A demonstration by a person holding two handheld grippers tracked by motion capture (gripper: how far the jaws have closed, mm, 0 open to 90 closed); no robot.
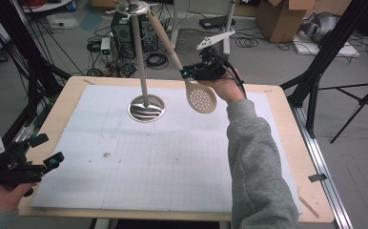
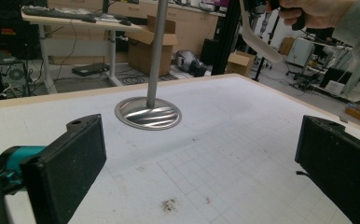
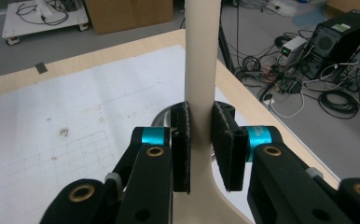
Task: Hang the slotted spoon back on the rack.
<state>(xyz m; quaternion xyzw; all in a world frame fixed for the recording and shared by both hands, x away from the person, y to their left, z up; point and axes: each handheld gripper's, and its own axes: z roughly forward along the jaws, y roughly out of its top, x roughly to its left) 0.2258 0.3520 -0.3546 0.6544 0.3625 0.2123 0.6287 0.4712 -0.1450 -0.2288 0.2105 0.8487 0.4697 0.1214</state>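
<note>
The right gripper [image 1: 189,72] is clenched on the handle of a cream slotted spoon [image 1: 200,98], with the person's hand [image 1: 225,83] wrapped around the gripper body behind it. In the right gripper view the two black pads [image 3: 182,140] press against either side of the pale handle [image 3: 200,70], which runs straight up between them and widens below the grip. In the high view the spoon hangs on a slant: its round perforated bowl sits low, over the far part of the white mat [image 1: 163,157], and its handle climbs up and to the left to the top of a metal stand [image 1: 139,47]. Whether the handle's tip is hooked on the stand's upper arm or merely lies against it I cannot tell, as the top of the picture is crowded there.

The stand's thin pole rises from a round polished base [image 1: 146,108] that sits on the far middle of the mat, just left of the spoon's bowl (base and bowl are apart, not touching).

The left gripper [image 1: 48,150] rests at the near left corner of the wooden table [image 1: 70,95], held in the person's other hand [image 1: 1,195]. Its jaws stand wide apart with nothing between them; the left gripper view looks across the bare mat [image 2: 243,140] to the stand's base [image 2: 148,113], with the spoon [image 2: 259,39] and the other hand high at the right.
</note>
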